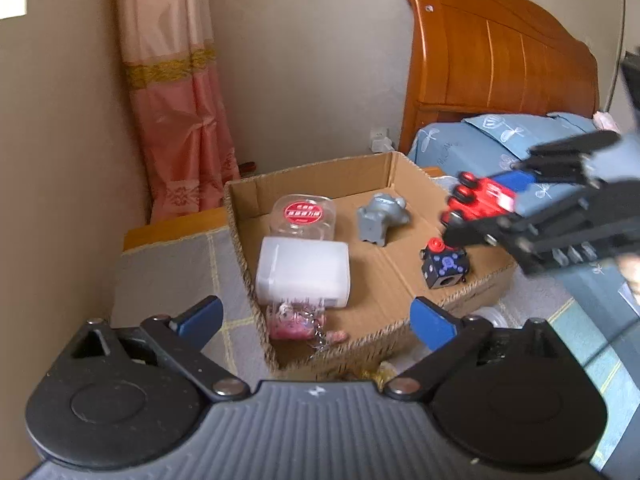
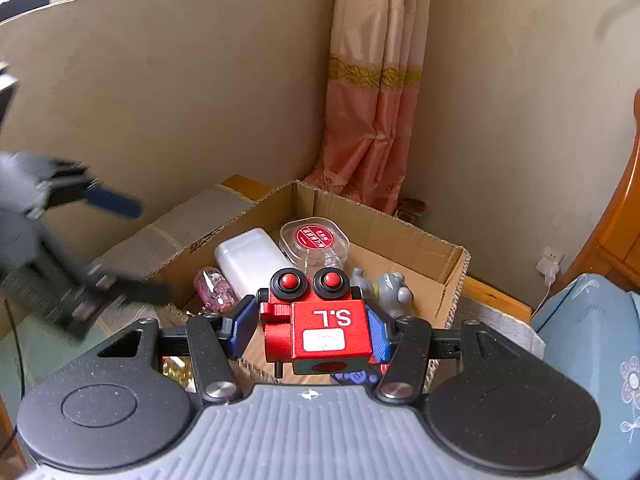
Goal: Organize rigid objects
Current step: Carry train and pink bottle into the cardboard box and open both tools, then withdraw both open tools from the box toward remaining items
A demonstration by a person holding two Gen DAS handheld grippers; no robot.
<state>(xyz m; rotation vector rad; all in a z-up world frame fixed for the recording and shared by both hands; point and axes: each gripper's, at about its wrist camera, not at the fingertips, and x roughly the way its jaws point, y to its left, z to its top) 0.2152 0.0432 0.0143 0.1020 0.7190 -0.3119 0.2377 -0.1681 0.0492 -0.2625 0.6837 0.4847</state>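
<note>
An open cardboard box [image 1: 400, 176] stands on a low table. In it lie a white plastic container [image 1: 302, 272], a clear jar with a red label [image 1: 302, 214], a grey figurine [image 1: 380, 216], a black cube with a red knob [image 1: 444, 264] and a pink keychain pouch [image 1: 290, 322]. My left gripper [image 1: 316, 316] is open above the box's near edge, nothing between its blue pads. My right gripper [image 2: 312, 330] is shut on a red toy truck [image 2: 328, 328] with black wheels, held over the box's right side. From the left wrist view the red toy truck [image 1: 480, 198] hangs above the cube.
A grey checked cloth [image 1: 168, 272] covers the table left of the box. A pink curtain [image 1: 180, 120] hangs in the corner. A wooden headboard [image 1: 500, 60] and blue bedding [image 1: 480, 140] lie to the right. A wall socket [image 1: 378, 140] sits behind the box.
</note>
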